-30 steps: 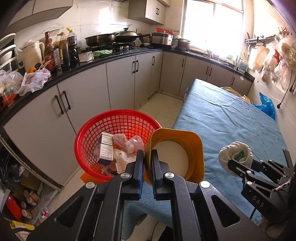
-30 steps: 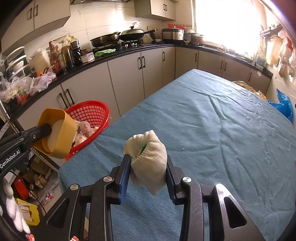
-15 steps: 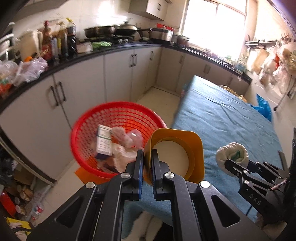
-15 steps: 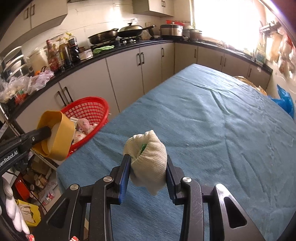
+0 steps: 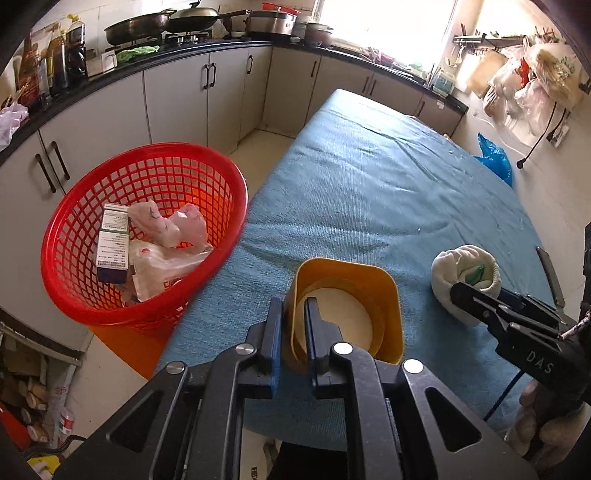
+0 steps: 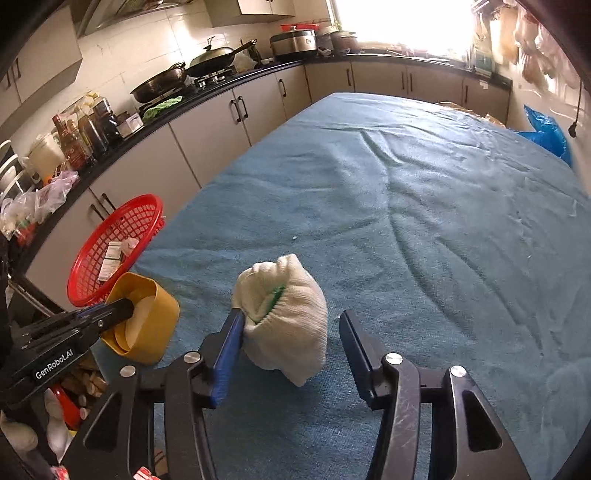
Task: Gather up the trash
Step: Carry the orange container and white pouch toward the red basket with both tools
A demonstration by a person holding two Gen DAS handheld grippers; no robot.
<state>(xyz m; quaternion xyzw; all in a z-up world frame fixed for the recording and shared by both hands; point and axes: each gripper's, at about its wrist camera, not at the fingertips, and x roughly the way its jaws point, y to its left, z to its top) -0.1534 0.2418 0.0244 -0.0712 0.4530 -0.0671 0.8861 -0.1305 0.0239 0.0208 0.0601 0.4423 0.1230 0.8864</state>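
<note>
My left gripper (image 5: 291, 325) is shut on the rim of a yellow cup (image 5: 347, 314) and holds it over the near edge of the blue-covered table (image 5: 369, 184). The cup also shows in the right wrist view (image 6: 144, 325). My right gripper (image 6: 291, 339) has its jaws open around a white rolled cloth with green inside (image 6: 284, 314), which rests on the table; the left finger touches it, the right finger stands apart. The cloth also shows in the left wrist view (image 5: 465, 273). A red mesh basket (image 5: 147, 236) with a carton and crumpled wrappers stands left of the table.
Grey kitchen cabinets and a black counter with bottles, pans and pots (image 5: 147, 26) run along the left and far side. A blue plastic bag (image 5: 495, 162) lies beyond the table's right edge. Boxes and clutter sit on the floor at bottom left (image 5: 37, 398).
My left gripper has moved the yellow cup right, from beside the basket to over the table edge. My right gripper has opened, letting go of the white cloth onto the table.
</note>
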